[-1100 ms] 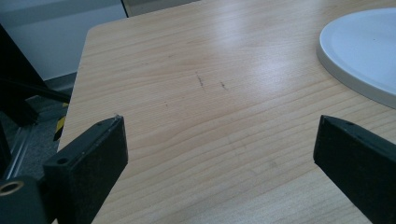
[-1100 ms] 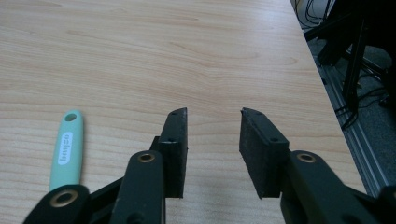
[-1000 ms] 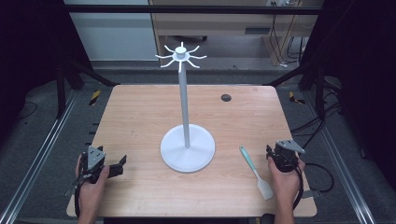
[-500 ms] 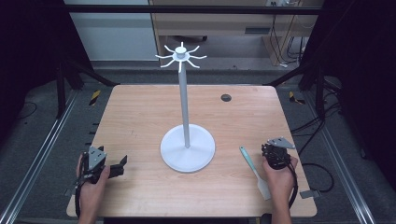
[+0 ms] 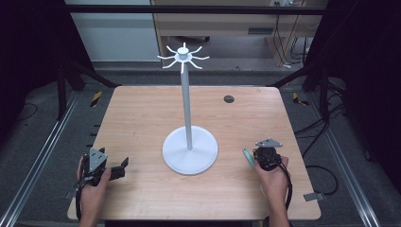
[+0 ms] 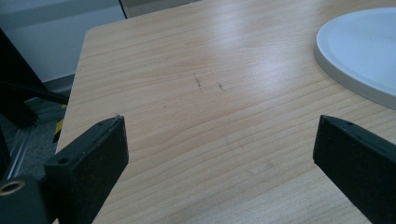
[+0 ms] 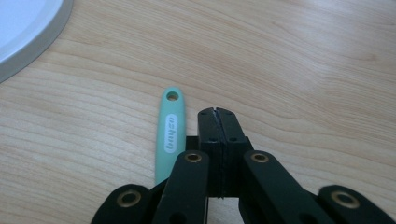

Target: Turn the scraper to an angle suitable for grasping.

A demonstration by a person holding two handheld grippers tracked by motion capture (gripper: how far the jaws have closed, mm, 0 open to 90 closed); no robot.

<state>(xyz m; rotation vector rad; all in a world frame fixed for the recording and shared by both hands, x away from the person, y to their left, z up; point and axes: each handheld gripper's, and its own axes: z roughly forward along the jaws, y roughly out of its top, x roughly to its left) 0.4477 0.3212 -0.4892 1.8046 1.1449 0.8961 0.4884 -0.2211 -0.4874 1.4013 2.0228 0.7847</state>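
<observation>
A white stand [image 5: 188, 104] with a round base [image 5: 190, 151] [image 6: 369, 51] [image 7: 23, 32] and hooked arms at its top rises from the middle of the wooden table [image 5: 142, 123]. A mint-green utensil handle [image 5: 247, 156] [image 7: 170, 130] with a hanging hole lies flat on the wood to the right of the base. My right gripper [image 5: 265, 156] [image 7: 218, 114] hovers just to the handle's right, jaws shut together with nothing between them. My left gripper [image 5: 120, 166] [image 6: 219, 158] rests near the front left corner, jaws wide open over bare wood.
A small dark round grommet [image 5: 229, 99] sits in the table's far right area. Metal rails run along both sides of the table. The table's left edge [image 6: 74, 84] lies close to my left gripper.
My right gripper has moved left and forward, now above the utensil and covering most of it. The left gripper has stayed put.
</observation>
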